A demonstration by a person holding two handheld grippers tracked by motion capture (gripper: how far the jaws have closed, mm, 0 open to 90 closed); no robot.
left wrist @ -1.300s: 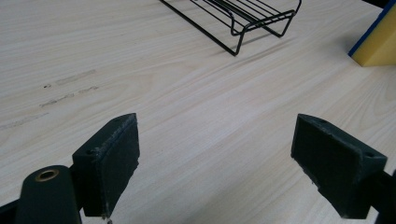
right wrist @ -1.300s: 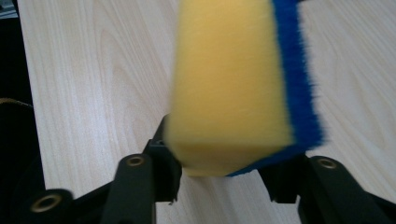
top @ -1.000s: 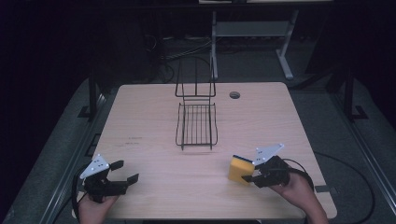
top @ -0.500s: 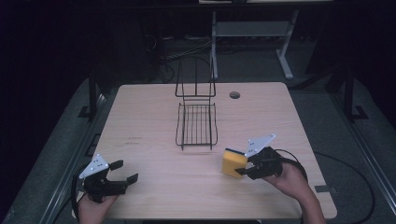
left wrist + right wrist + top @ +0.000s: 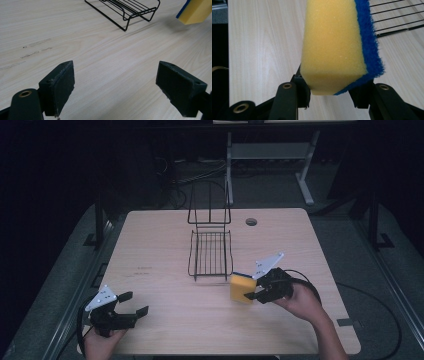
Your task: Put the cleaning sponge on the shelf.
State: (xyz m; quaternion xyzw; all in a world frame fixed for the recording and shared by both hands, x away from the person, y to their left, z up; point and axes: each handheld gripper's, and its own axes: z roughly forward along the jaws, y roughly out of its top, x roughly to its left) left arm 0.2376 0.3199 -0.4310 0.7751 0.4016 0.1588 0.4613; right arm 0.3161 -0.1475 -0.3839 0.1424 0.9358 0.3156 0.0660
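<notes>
Two grippers in play: our right gripper is clamped on the yellow sponge, blue scrub face to one side; our left gripper sits lower left of the high view, jaws spread wide, nothing between them

Sponge is off the table, right of centre in the high view, just beside the near right corner of the black wire rack. In the left gripper view it hangs at the upper right corner, rack at top centre

We read this as carrying the sponge toward the rack

Risks from here:
- right gripper view shows the jaws biting only the bottom end of the sponge, most of it cantilevered. Foam compresses, so a quick swing could let it pivot or slip out
- rack's front wire lip stands up. If we come in low, the sponge edge catches it and shoves the light rack across the table
- wires are spaced apart, so a sponge released on edge may tip or lodge between them. Lay it flat
- rack's tall back frame at upper centre limits overshoot
</notes>
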